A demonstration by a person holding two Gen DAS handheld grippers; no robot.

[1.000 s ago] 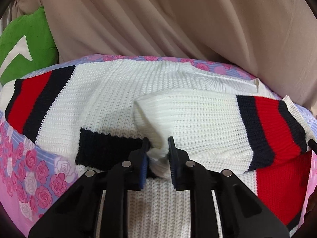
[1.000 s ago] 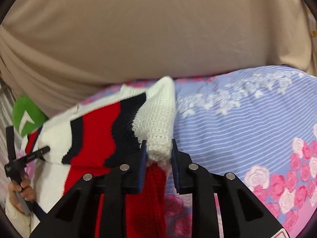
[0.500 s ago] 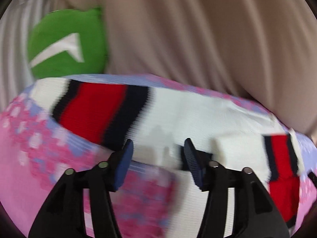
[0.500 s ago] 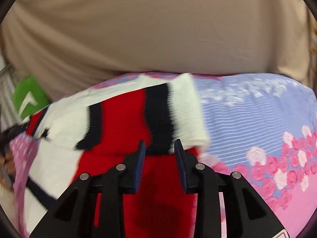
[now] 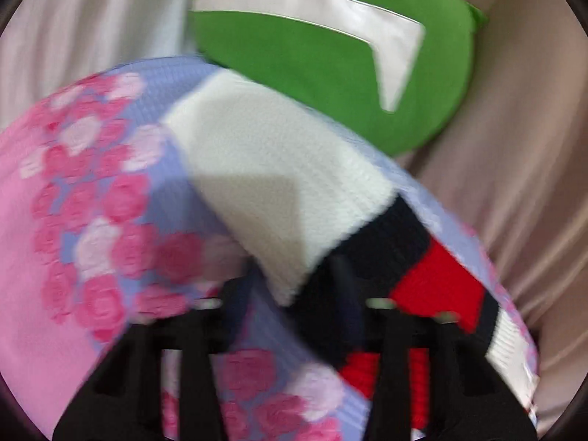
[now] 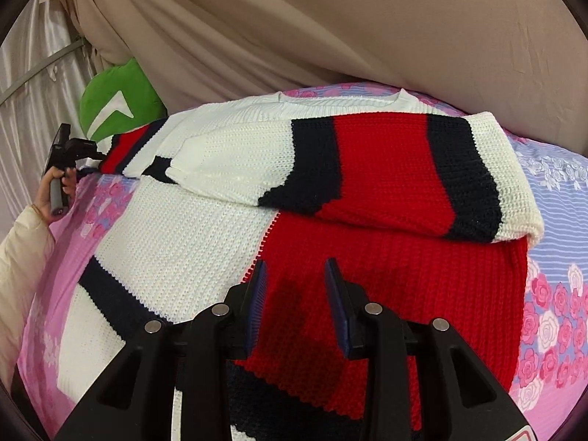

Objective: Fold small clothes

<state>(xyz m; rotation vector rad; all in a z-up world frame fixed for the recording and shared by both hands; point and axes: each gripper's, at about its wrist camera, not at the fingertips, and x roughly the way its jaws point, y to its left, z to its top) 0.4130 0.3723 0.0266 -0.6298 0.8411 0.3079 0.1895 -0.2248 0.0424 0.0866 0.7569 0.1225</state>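
1. The right gripper (image 6: pixel 294 294) hovers over the red part of the sweater (image 6: pixel 386 275), jaws apart with nothing between them.
2. The sweater lies flat on the floral sheet (image 6: pixel 551 312), one striped sleeve (image 6: pixel 386 172) folded across it.
3. Farther off, the left gripper (image 5: pixel 294 290) is closing at the other sleeve's (image 5: pixel 279 191) cuff; blur hides the grip.
4. Behind sits a green cushion (image 5: pixel 330 73).

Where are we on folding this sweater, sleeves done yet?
One sleeve already lies folded across the sweater. The right gripper hovers open and empty over the red part. The left gripper is closing around the other sleeve, which is still stretched out. Left: fold that sleeve in, then the body.
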